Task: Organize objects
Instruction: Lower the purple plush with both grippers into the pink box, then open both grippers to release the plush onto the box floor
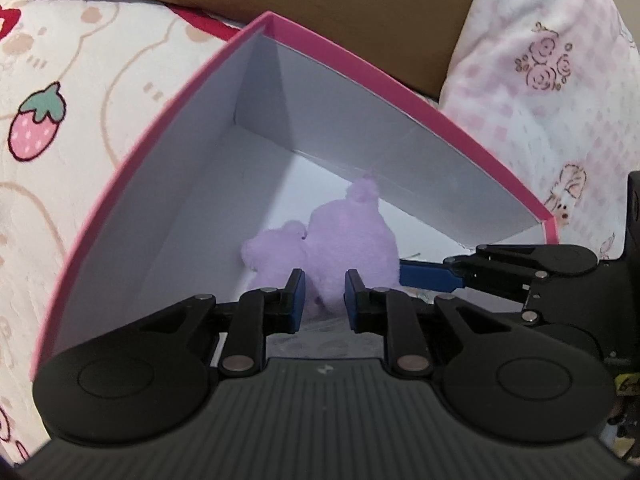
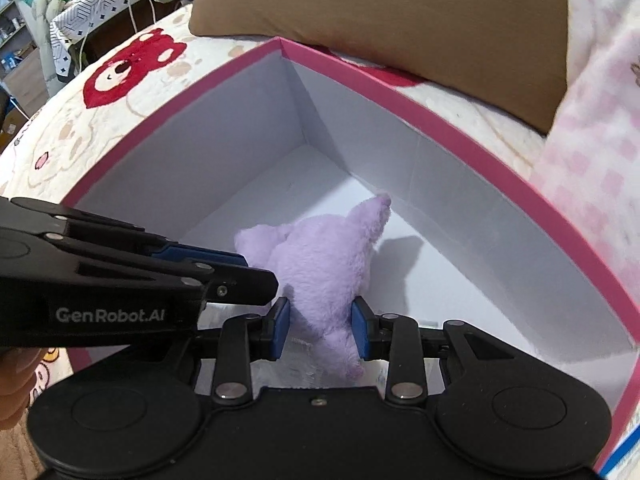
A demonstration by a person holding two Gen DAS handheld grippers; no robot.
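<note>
A soft purple plush toy (image 2: 320, 264) lies on the white floor of a big pink cardboard box (image 2: 460, 136), near the box's right wall. The box sits on a bed with a bear-print cover (image 2: 120, 80). The left tool (image 1: 320, 296) is squeezed shut on part of the toy. The right tool (image 2: 320, 322) is squeezed shut on it too. Both tools reach down into the box.
</note>
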